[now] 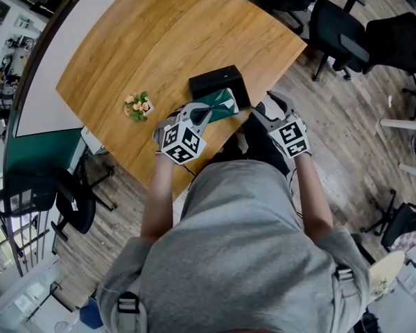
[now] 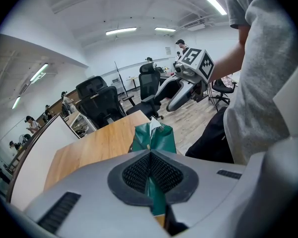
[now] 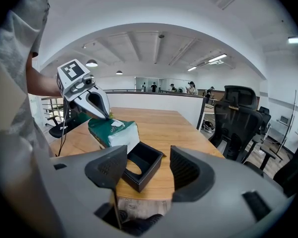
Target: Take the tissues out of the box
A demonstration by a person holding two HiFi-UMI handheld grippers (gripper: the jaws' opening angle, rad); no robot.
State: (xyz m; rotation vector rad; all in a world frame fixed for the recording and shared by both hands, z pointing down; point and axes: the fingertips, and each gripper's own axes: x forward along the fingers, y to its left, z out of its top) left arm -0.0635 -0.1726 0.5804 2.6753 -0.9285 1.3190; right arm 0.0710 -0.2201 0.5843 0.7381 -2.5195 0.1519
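Open-plan office with a plank floor [image 1: 347, 123] and black office chairs [image 1: 336, 30]. The work surface is a wooden table [image 1: 166, 40] with a curved edge, and the person stands at its near side.

Reference item: black box [image 1: 220, 85], on the table close to the near edge. It lies open side up. The right gripper view shows it hollow, with an oval cut-out in its floor.

Green tissue pack [image 3: 111, 132]: out of the box and tilted, just to the left of the box as the head view shows it. Its white end faces the box. One lower corner lies at the box rim; contact there cannot be confirmed.

Left gripper [image 2: 150, 168]: left of the box, angled downward. Its jaws are closed tight on the pack's green wrapper, which runs between the pads. A white tissue tip shows at the pack's top edge.

Right gripper [image 3: 148, 170]: on the near right side of the box, off the table edge. Its jaws stand wide apart with nothing gripped. The box sits ahead of them on the table, not touched.

Small pot of flowers [image 1: 138, 107]: on the table, well to the left of the box.
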